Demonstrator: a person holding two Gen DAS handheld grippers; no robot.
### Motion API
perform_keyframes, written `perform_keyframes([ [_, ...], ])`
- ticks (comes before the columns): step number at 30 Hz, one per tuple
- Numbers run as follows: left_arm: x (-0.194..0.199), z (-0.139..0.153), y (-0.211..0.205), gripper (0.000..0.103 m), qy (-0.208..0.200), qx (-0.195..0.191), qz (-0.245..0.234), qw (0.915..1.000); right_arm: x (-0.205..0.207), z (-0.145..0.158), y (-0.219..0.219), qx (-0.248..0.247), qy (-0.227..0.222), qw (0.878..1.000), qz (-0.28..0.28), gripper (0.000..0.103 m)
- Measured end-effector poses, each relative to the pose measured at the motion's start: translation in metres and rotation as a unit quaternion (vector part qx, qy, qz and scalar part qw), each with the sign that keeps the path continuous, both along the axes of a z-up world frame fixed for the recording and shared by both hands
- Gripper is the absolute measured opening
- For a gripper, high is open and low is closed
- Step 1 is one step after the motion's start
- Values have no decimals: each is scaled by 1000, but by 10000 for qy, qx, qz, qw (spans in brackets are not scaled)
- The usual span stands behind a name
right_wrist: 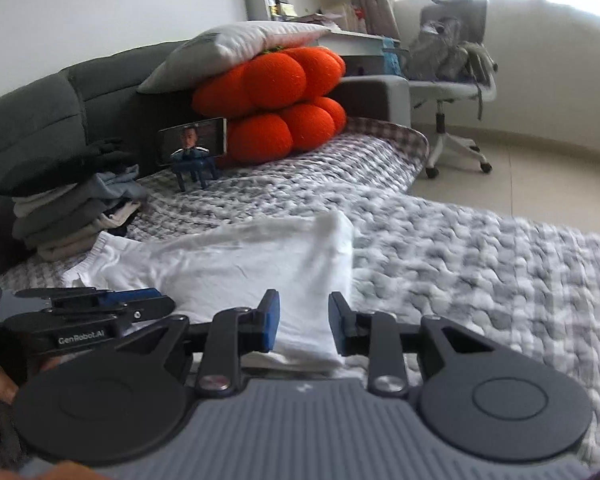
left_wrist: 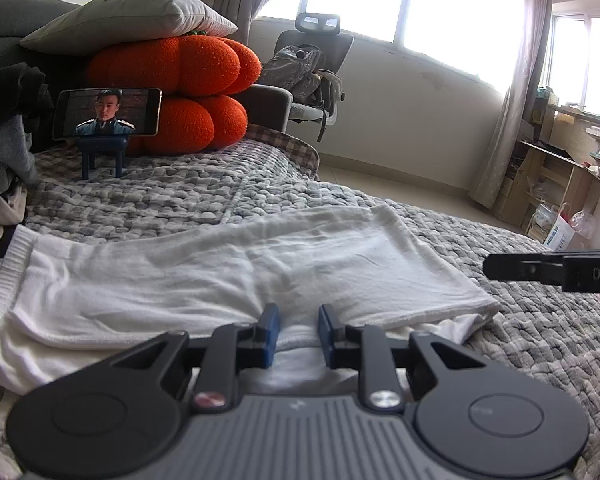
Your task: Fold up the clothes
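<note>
Behind the white garment [left_wrist: 228,276], clothes stack [left_wrist: 0,184] cropped.

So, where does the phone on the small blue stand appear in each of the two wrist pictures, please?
Left wrist view: the phone stands at the upper left, on the grey quilt, just left of the orange cushions.
Right wrist view: the phone is left of centre, in the upper half, behind the white garment.
Shared landmark: the orange cushions with a pillow on top, directly right of the phone in both views.
</note>
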State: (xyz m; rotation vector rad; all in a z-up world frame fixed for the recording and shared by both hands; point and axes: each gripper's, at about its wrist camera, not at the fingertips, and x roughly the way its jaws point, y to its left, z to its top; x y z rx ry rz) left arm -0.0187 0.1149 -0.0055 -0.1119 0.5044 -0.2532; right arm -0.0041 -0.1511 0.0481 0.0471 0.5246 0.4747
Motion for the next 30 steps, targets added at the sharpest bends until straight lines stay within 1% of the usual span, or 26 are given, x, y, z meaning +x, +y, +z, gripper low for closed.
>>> perform_keyframes([
  [1,0,0,0,23,-1,5,4,10000,0,0,3,-37,-26,10000,32,31],
  [5,0,0,0,23,-3,-1,8,10000,5,-14,11,-229,241,9994,122,31],
  [6,0,0,0,23,-2,-10,6,10000,8,-19,13,-313,404,9986,93,29],
  [7,-1,0,0,23,-3,-8,6,10000,7,-20,12,-390,416,9983,84,27],
  [8,-1,0,0,23,-5,0,7,10000,6,-21,11,-466,426,9980,75,21],
  [10,-1,1,0,23,-9,11,9,10000,2,-18,11,-774,479,9958,-32,19],
  [13,-1,1,-1,23,-1,7,4,10000,-6,-16,8,-1177,515,9916,-152,19],
  [15,0,1,0,23,18,-13,-6,10000,-9,-15,-4,-1035,586,9929,-99,19],
  [18,2,1,3,24,79,-142,-44,9999,-9,-5,-19,-750,633,9946,-326,21],
  [20,2,1,5,24,107,-200,-59,9997,-9,6,-23,-477,590,9965,-347,23],
  [22,3,3,4,25,125,-175,-70,9997,-6,14,-20,-188,539,9981,-217,23],
  [24,4,6,2,26,153,-102,-98,9998,3,15,-13,64,634,9979,-151,23],
  [26,6,13,3,30,184,-94,-191,9996,14,12,-5,55,783,9965,-283,23],
  [28,7,22,4,30,184,-178,-259,9993,21,10,2,-55,816,9960,-369,23],
  [30,6,36,6,30,113,-395,-382,9984,23,11,5,-53,764,9964,-374,23],
])
